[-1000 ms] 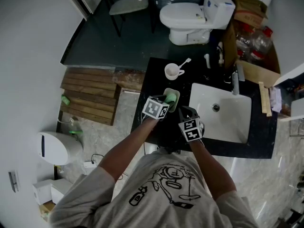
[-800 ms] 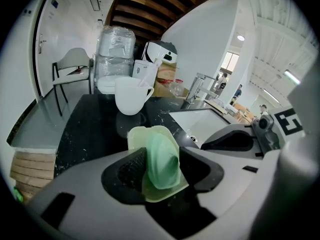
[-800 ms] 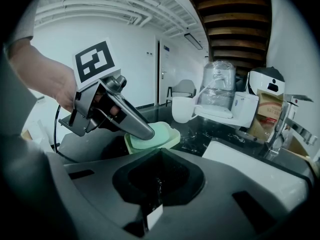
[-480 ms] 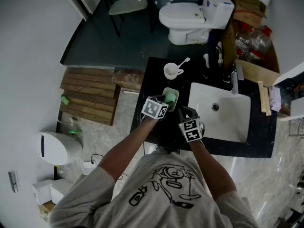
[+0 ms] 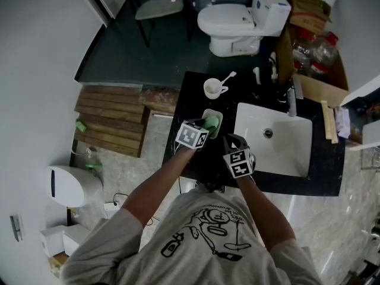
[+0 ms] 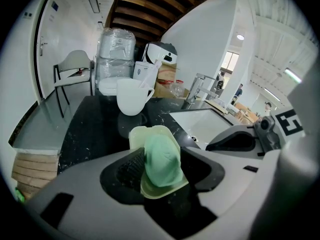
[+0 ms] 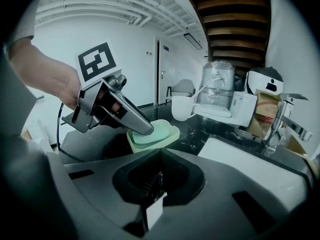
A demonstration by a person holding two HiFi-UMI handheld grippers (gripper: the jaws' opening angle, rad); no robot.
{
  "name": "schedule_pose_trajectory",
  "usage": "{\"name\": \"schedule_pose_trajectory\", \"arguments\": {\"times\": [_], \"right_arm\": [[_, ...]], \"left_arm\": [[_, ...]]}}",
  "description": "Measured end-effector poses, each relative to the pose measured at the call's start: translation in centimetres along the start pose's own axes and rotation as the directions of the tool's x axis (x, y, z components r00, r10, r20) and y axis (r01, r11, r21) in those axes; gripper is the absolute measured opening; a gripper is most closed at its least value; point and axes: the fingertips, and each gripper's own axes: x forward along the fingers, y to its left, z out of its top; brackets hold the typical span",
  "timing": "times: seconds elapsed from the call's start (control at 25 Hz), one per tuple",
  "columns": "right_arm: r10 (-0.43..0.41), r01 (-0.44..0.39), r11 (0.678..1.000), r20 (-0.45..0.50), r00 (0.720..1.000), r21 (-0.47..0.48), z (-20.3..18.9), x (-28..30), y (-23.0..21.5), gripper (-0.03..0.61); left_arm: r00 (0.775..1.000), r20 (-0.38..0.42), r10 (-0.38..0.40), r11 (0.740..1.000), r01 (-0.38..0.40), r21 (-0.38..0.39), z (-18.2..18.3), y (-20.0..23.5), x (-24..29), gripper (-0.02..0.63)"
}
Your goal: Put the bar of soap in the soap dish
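A green bar of soap [image 6: 161, 161] lies in the pale green soap dish [image 6: 145, 134] on the black counter, left of the sink. My left gripper [image 5: 209, 125] reaches down over the dish with the soap between its jaws. Those jaws have just been opening and now stand open around the bar. From the right gripper view, one left finger [image 7: 135, 121] rests at the soap [image 7: 161, 132] inside the dish [image 7: 170, 134]. My right gripper [image 5: 228, 140] hovers over the counter just right of the dish, shut and empty.
A white mug [image 5: 212, 88] with a spoon stands behind the dish. The white sink [image 5: 285, 153] and its tap [image 5: 293, 100] are to the right. Small items lie at the counter's [image 5: 193, 94] back. Beyond it stand a toilet [image 5: 231, 19] and a cardboard box with bottles.
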Motion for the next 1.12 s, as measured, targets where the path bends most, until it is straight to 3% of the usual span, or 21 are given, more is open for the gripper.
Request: {"name": "schedule_pose_trajectory", "arguments": {"times": [0.68,1.12], "right_arm": [[-0.014,0.014,1.0,0.056,0.998,0.011,1.1,-2.6,-1.1,0.021],[-0.008,0.009,1.0,0.15,0.989,-0.01,4.4,-5.6,-1.1,0.021]], "left_arm": [[0.989,0.141,-0.031,1.0,0.03,0.009,2.1,-2.5,-4.1,0.21],[0.976,0.202,-0.08,0.997,0.076,0.026,2.6,-5.7,-6.3,0.21]]}}
